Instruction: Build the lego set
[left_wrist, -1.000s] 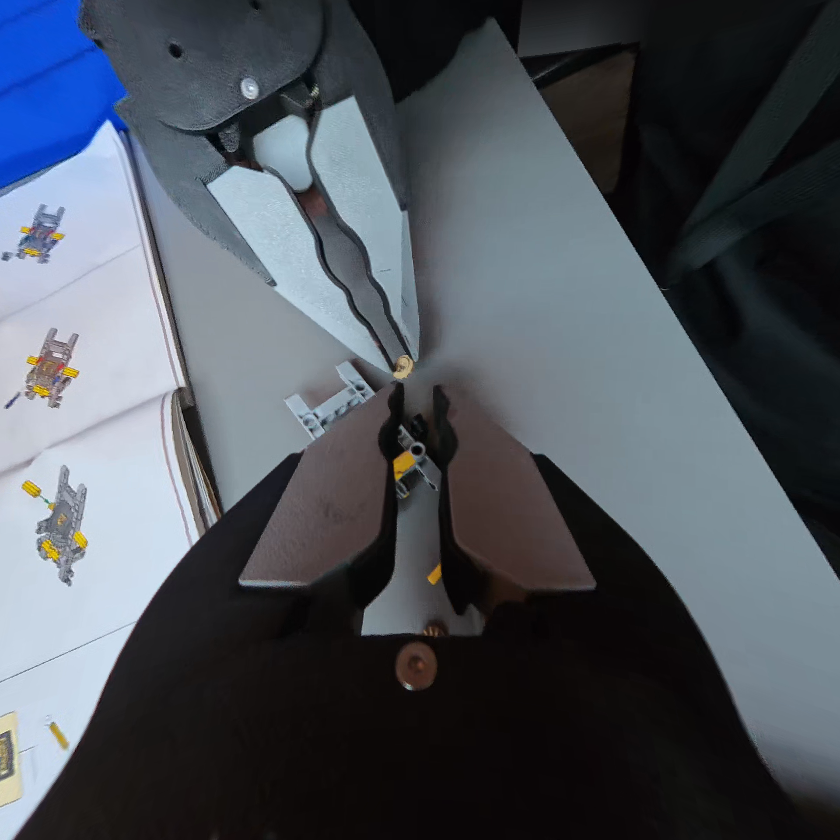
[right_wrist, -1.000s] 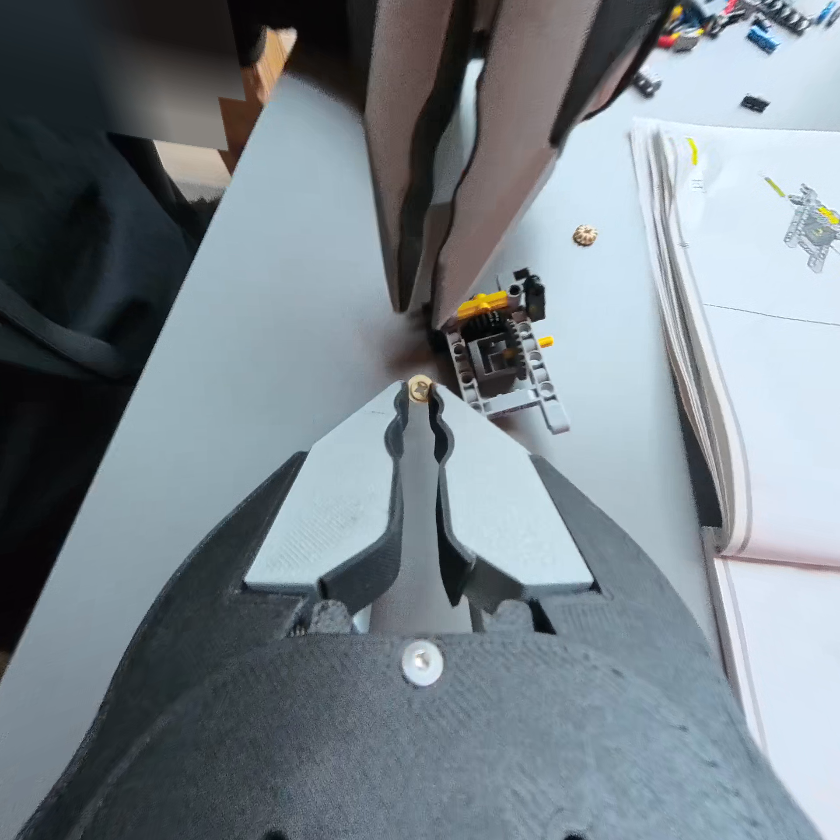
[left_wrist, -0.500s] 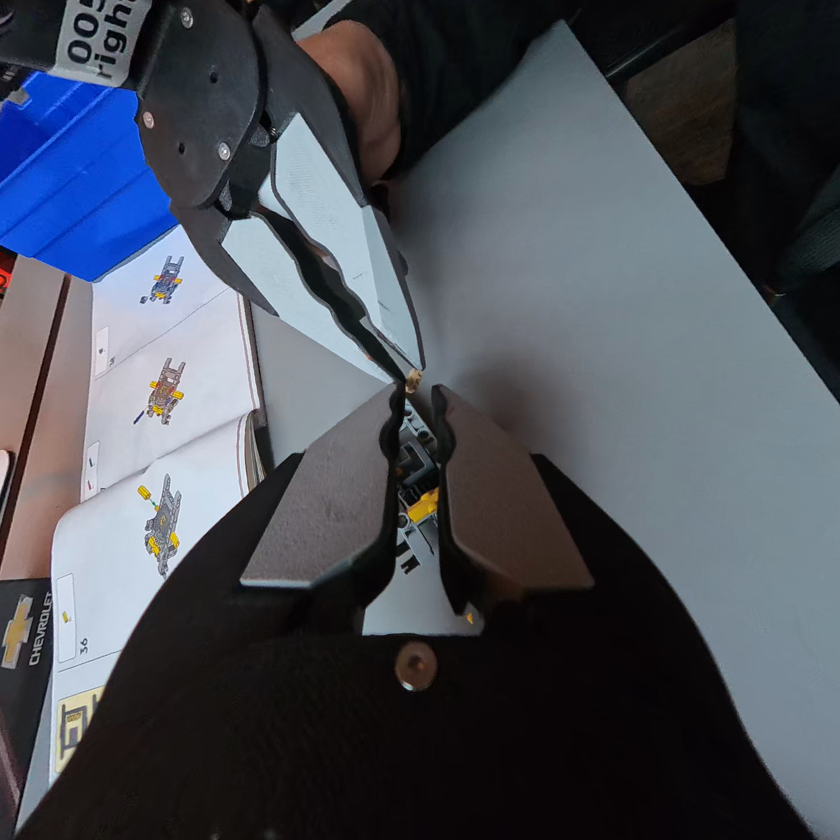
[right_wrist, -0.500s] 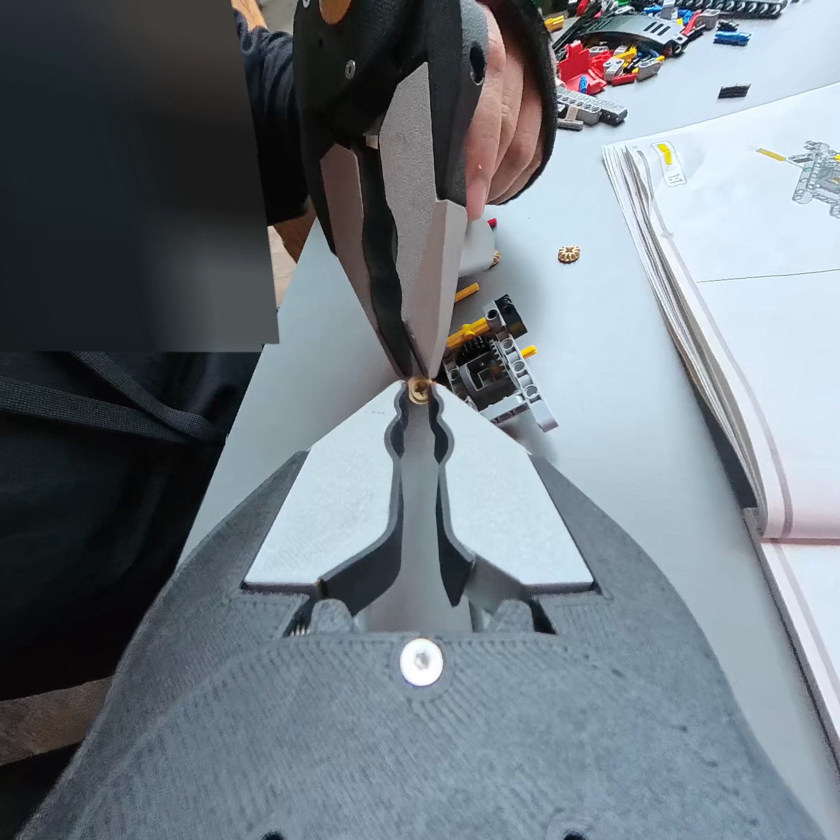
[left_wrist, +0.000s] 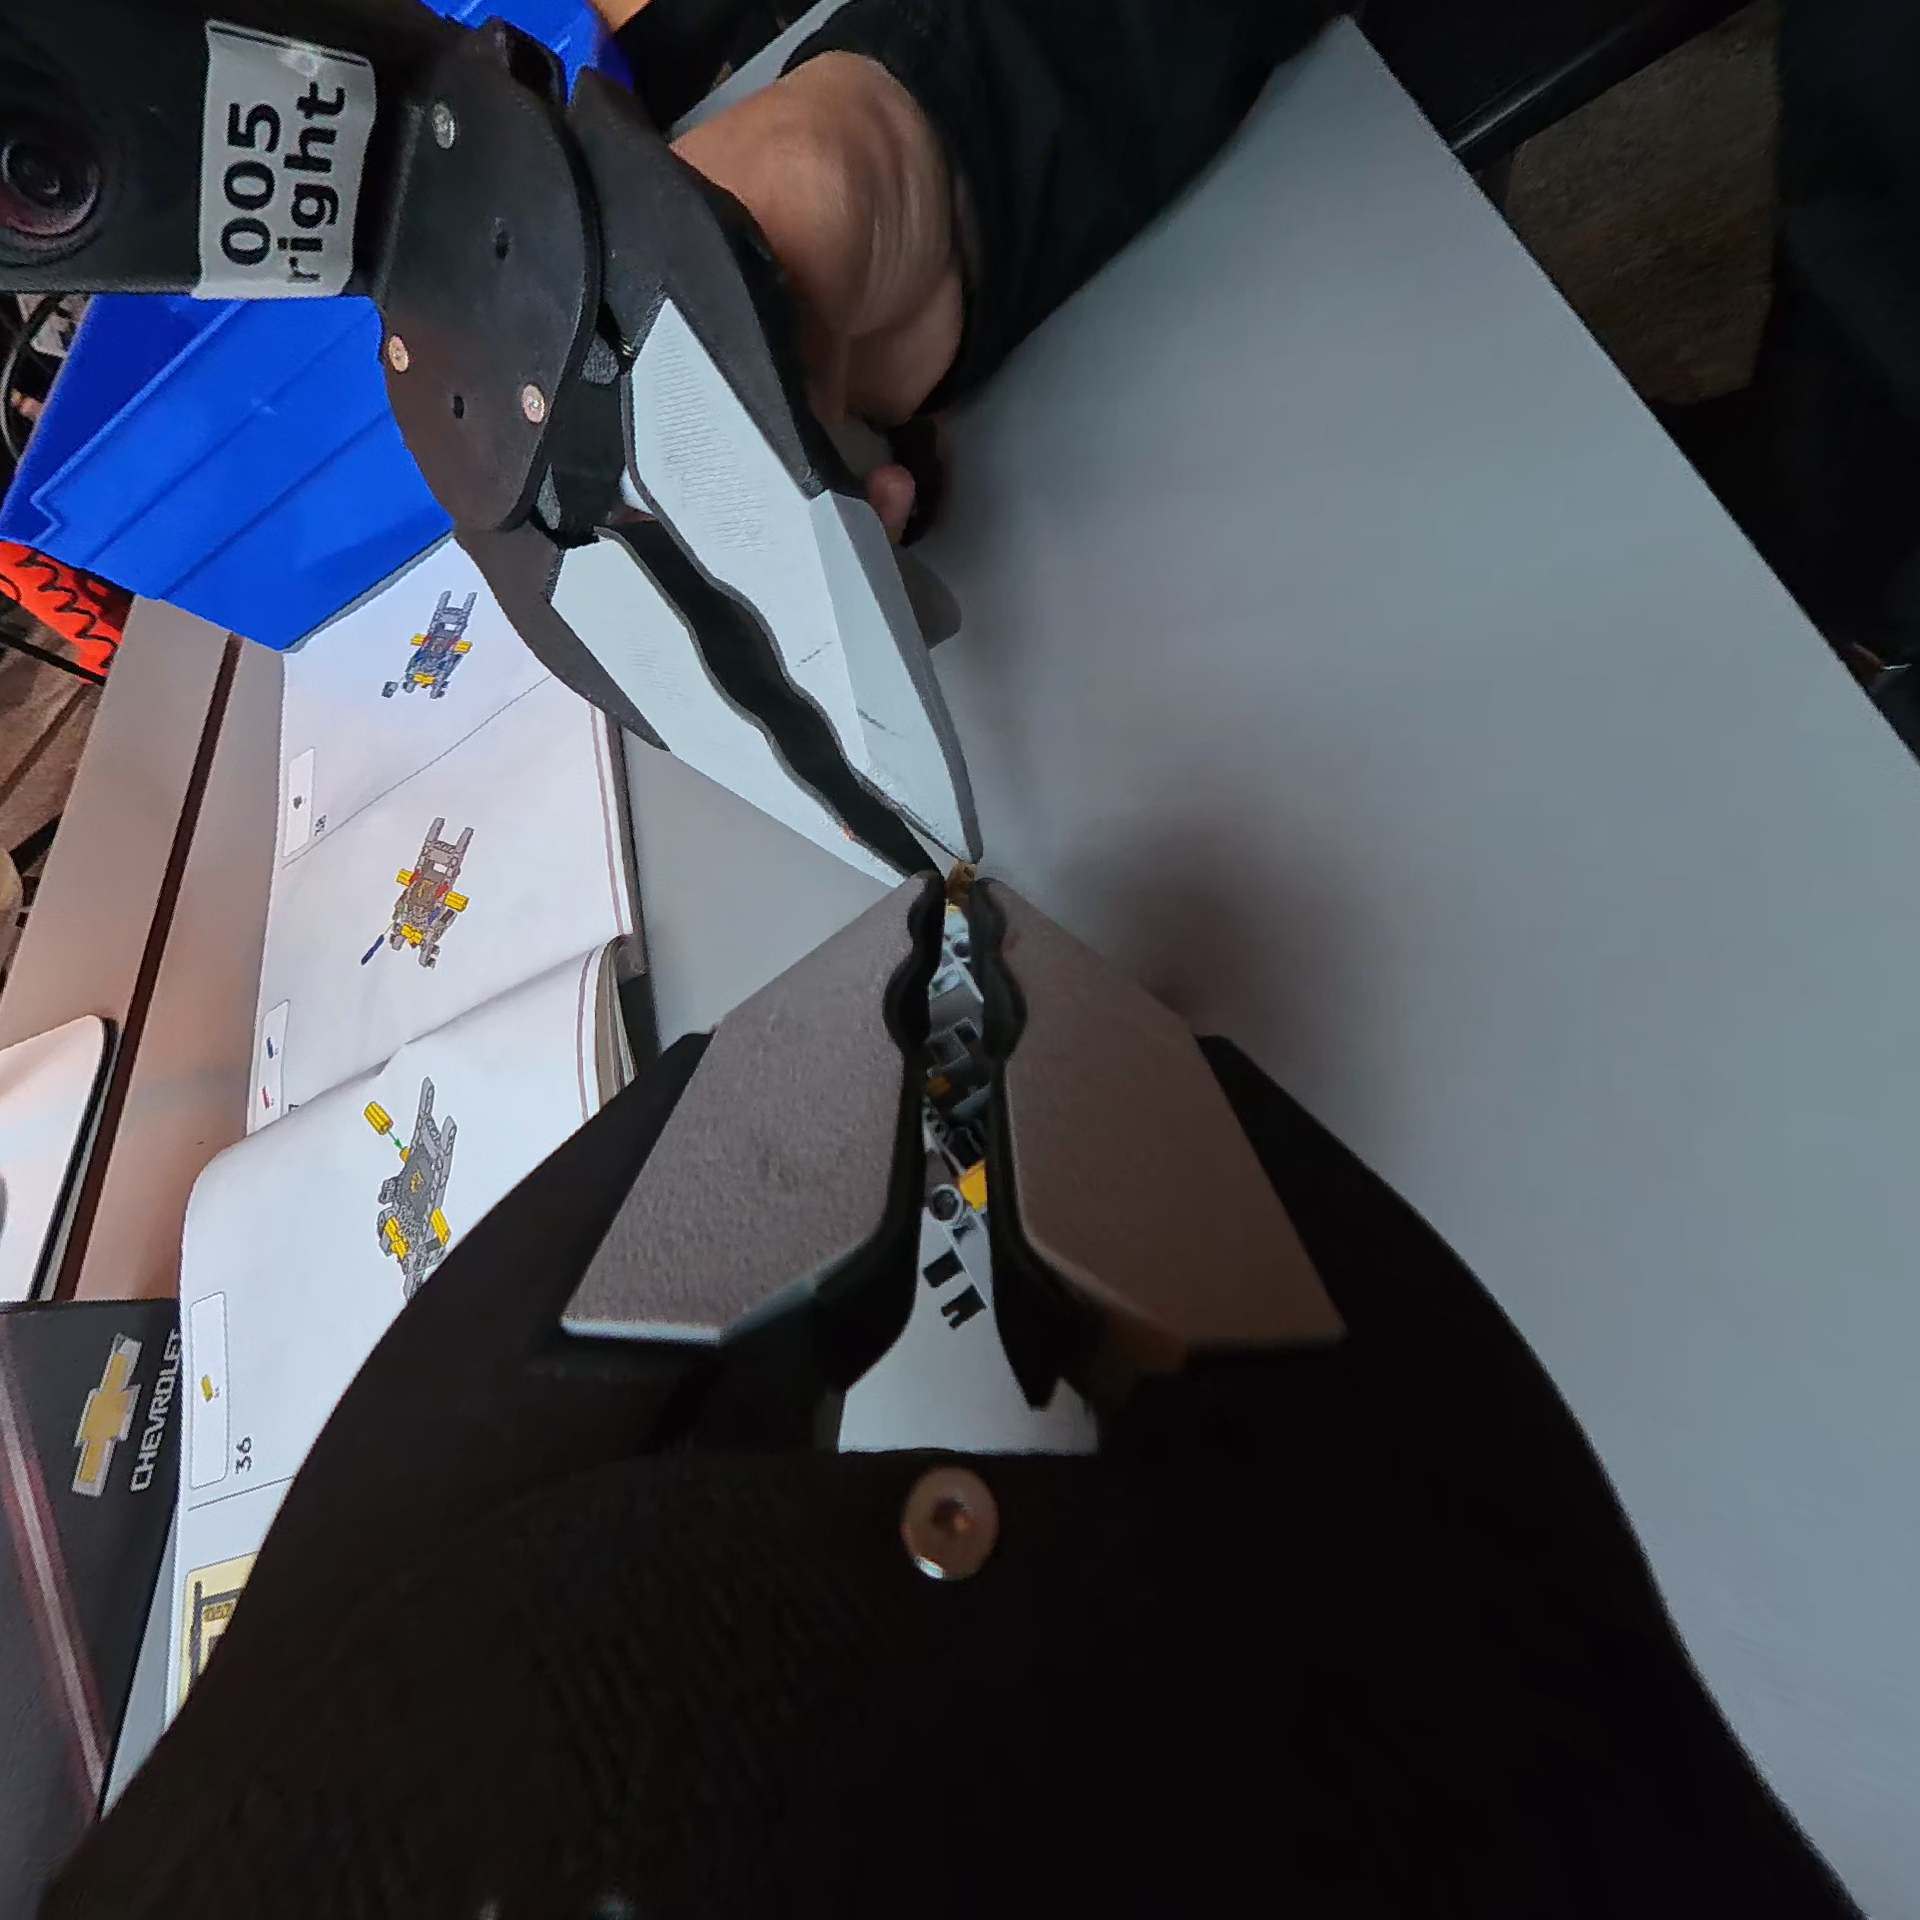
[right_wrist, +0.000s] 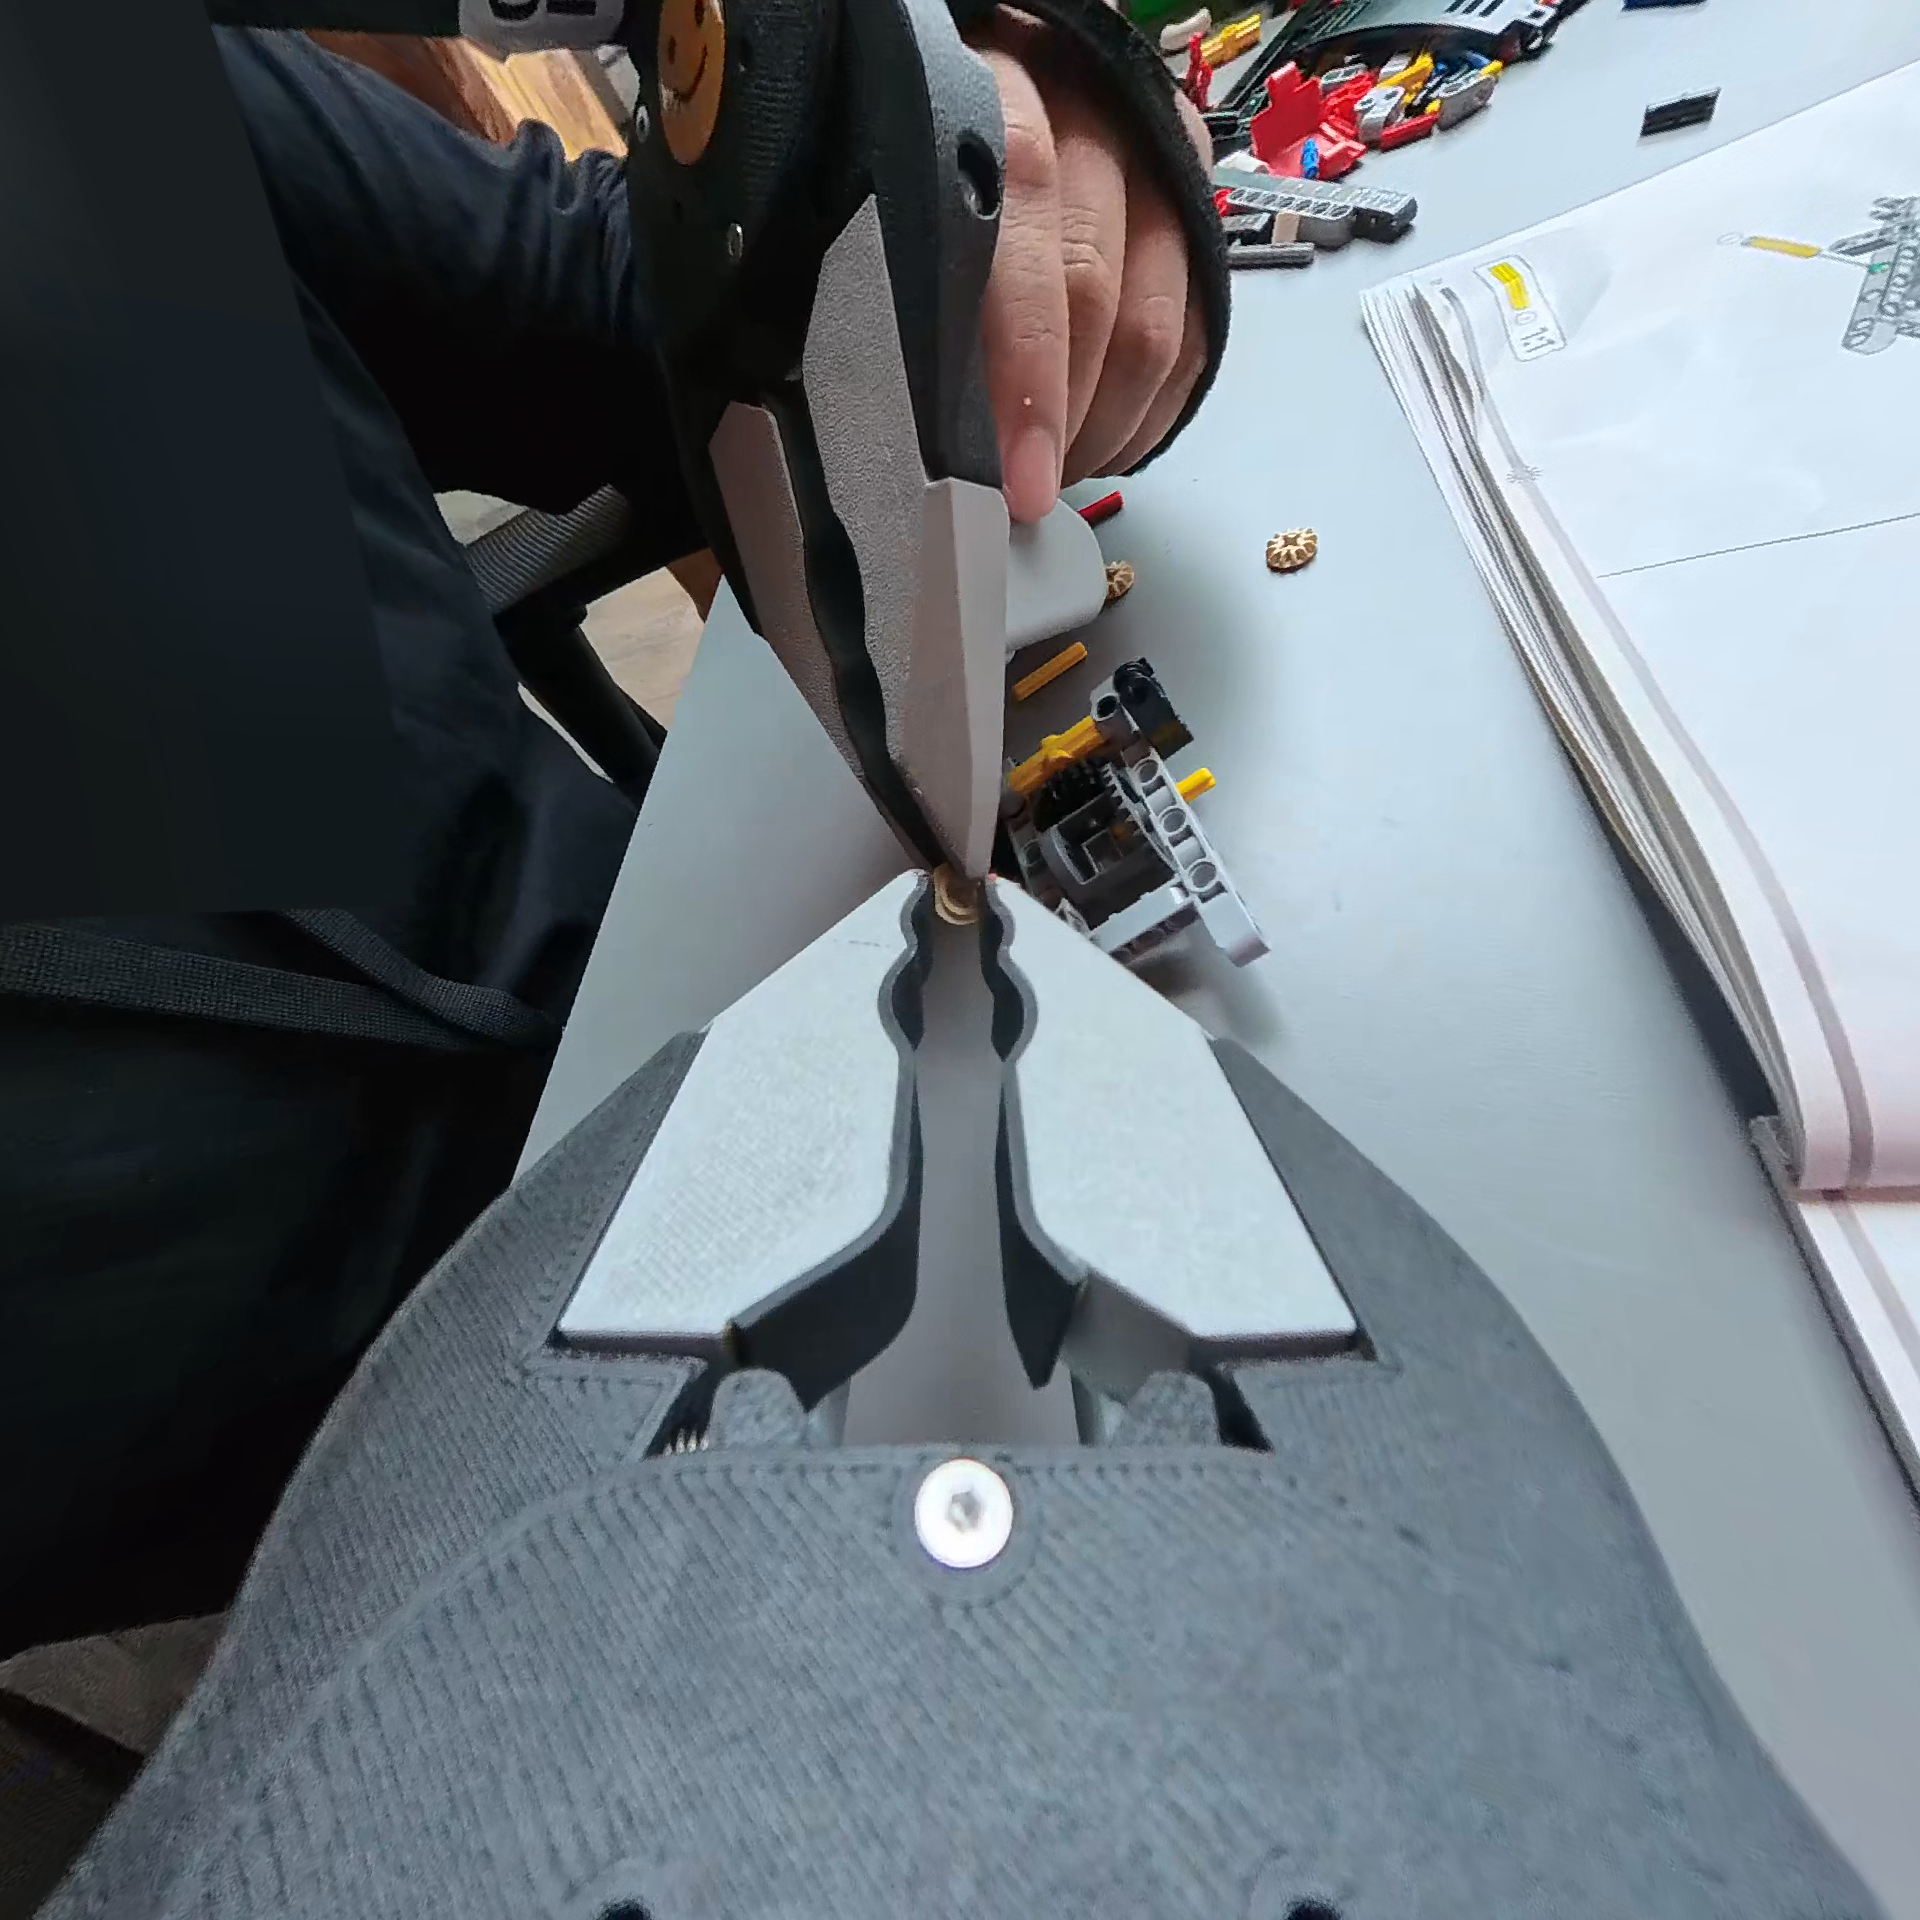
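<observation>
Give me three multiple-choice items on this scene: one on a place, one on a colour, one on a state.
1. In the right wrist view, the instruction booklet lies where?
A. left of the grey assembly
B. right of it
C. under it

2. What colour is the small gear at the tips of the right tool?
A. tan
B. blue
C. green

3. What is the state of the right tool?
A. wide open, empty
B. shut on the small gear
C. lying flat on the table

Key: 1 B, the pages fill the right edge; 2 A, it shows tan between the tips; 3 B, both tips press the gear.
</observation>
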